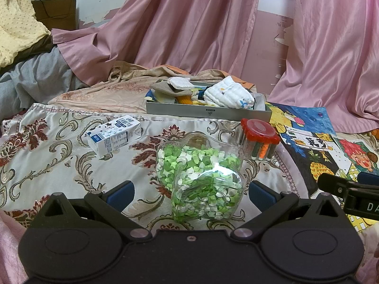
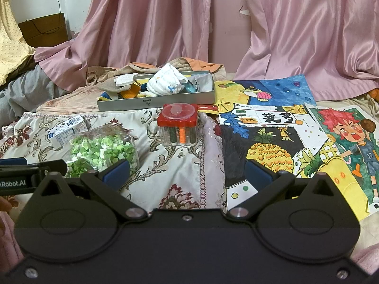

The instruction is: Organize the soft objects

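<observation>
A grey rectangular box [image 1: 206, 112] [image 2: 165, 100] at the back of the bed holds soft things: a white printed cloth [image 1: 228, 95] [image 2: 167, 82], a beige cloth, a white sponge [image 1: 178, 83] [image 2: 124, 79] and coloured pieces. My left gripper [image 1: 190, 193] is open, its blue pads on either side of a clear jar of green and white paper stars [image 1: 201, 172] [image 2: 103, 149] lying on the patterned cloth. My right gripper [image 2: 187, 172] is open over the patterned cloth's edge, with nothing between its fingers.
A small milk carton [image 1: 115, 135] [image 2: 65, 131] lies left of the jar. A red-lidded clear container of markers [image 1: 258, 142] [image 2: 178, 124] stands in front of the box. Colourful drawings [image 1: 327, 142] [image 2: 296, 137] cover the right. Pink curtains [image 1: 189, 23] hang behind.
</observation>
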{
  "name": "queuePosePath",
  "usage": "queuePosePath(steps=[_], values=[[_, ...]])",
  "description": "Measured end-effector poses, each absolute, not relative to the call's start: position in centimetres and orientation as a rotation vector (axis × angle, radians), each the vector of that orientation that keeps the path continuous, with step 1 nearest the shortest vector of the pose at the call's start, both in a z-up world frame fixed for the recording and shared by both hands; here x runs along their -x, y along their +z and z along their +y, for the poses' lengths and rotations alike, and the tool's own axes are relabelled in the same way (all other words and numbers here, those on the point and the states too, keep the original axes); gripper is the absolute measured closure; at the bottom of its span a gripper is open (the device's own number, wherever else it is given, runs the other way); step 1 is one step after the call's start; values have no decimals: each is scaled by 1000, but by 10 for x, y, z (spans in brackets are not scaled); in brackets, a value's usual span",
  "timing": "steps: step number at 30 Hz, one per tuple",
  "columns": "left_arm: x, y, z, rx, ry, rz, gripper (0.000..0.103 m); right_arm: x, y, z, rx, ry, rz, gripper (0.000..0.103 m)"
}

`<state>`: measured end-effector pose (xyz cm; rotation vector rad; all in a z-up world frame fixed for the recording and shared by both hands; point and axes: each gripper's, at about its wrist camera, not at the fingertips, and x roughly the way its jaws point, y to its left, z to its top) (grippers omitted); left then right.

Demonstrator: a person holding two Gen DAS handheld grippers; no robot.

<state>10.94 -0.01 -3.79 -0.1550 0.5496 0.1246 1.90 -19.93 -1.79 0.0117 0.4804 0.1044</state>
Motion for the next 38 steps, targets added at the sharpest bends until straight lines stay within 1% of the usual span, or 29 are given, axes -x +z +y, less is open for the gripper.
queuePosePath(steps=[38], values=[[-105, -31, -3, 140, 128, 518, 1, -20, -18, -201, -7, 107, 480, 0]])
